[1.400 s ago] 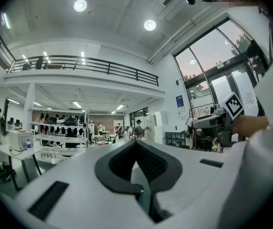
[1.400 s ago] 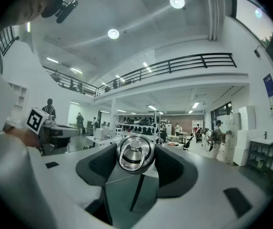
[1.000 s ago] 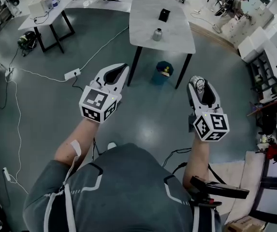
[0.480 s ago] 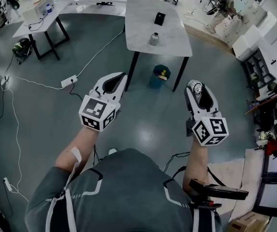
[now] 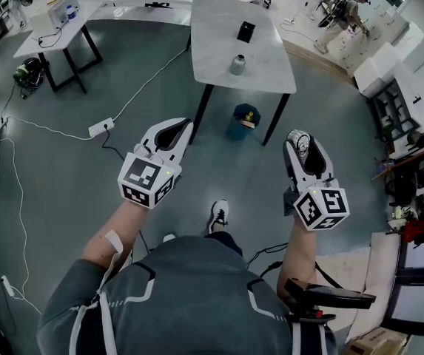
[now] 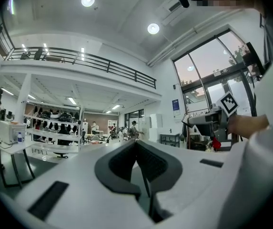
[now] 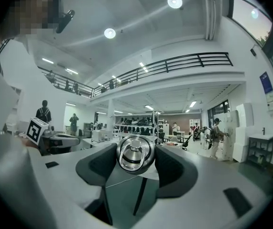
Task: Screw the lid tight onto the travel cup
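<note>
Grey workshop floor (image 5: 86,176) spreads under a standing person, with white tables along the far side of the hall. Starting at the right gripper (image 5: 301,139), its jaws stand wide and clamp a round metal lid (image 7: 135,155) across its rim, the top face with its small ring handle turned toward the gripper's camera. The left gripper (image 5: 182,126) is held level beside it, well apart, with its jaws pressed together and nothing between them. Farther out, the travel cup (image 5: 237,65) stands upright and lidless on the nearest white table (image 5: 219,21), well away from both grippers, with a small black object (image 5: 246,31) beyond it on the same top and a blue bin (image 5: 241,120) on the floor beneath. The lid looks stiff, light and smooth, so I would judge the rim grip the right one: it leaves the threaded underside free and lets the wrist turn it, whereas the ring would probably flop. The cup appears to be bare steel, hard and likely slippery, and if empty it may spin or tip on that slick tabletop. Taking it around the middle of its body with the left gripper seems the safest way to stop it turning while the lid is started square on the threads.
</note>
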`<act>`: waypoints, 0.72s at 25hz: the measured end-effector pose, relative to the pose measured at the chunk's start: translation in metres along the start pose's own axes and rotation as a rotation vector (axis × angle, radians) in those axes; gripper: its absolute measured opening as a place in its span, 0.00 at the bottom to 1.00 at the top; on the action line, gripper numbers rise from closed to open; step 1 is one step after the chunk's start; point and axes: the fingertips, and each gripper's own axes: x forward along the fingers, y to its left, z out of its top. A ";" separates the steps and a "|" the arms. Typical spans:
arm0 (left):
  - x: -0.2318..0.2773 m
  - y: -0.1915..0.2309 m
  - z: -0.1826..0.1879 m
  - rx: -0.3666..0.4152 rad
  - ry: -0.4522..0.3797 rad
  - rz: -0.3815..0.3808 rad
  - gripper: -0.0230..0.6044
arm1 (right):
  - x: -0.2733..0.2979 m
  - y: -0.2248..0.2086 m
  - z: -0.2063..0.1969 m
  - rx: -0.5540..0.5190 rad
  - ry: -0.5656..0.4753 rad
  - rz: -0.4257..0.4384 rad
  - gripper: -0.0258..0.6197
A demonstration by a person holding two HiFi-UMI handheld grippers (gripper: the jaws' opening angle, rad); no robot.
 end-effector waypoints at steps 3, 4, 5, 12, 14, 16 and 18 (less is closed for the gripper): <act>0.020 0.010 -0.006 -0.005 0.008 0.029 0.05 | 0.023 -0.016 -0.006 0.016 -0.009 0.031 0.45; 0.029 0.012 -0.008 -0.009 0.012 0.037 0.05 | 0.031 -0.022 -0.008 0.016 -0.007 0.045 0.45; 0.039 0.014 -0.009 -0.008 0.015 0.043 0.05 | 0.039 -0.030 -0.009 0.011 -0.006 0.058 0.45; 0.130 0.024 -0.001 0.021 0.017 0.081 0.05 | 0.098 -0.107 -0.008 -0.003 -0.014 0.117 0.45; 0.156 0.028 0.000 0.020 0.028 0.091 0.05 | 0.114 -0.129 -0.004 0.004 -0.022 0.133 0.45; 0.181 0.027 -0.001 0.028 0.040 0.092 0.05 | 0.129 -0.149 -0.004 0.009 -0.028 0.148 0.45; 0.203 0.025 -0.002 0.036 0.045 0.100 0.05 | 0.140 -0.169 -0.005 0.001 -0.029 0.162 0.45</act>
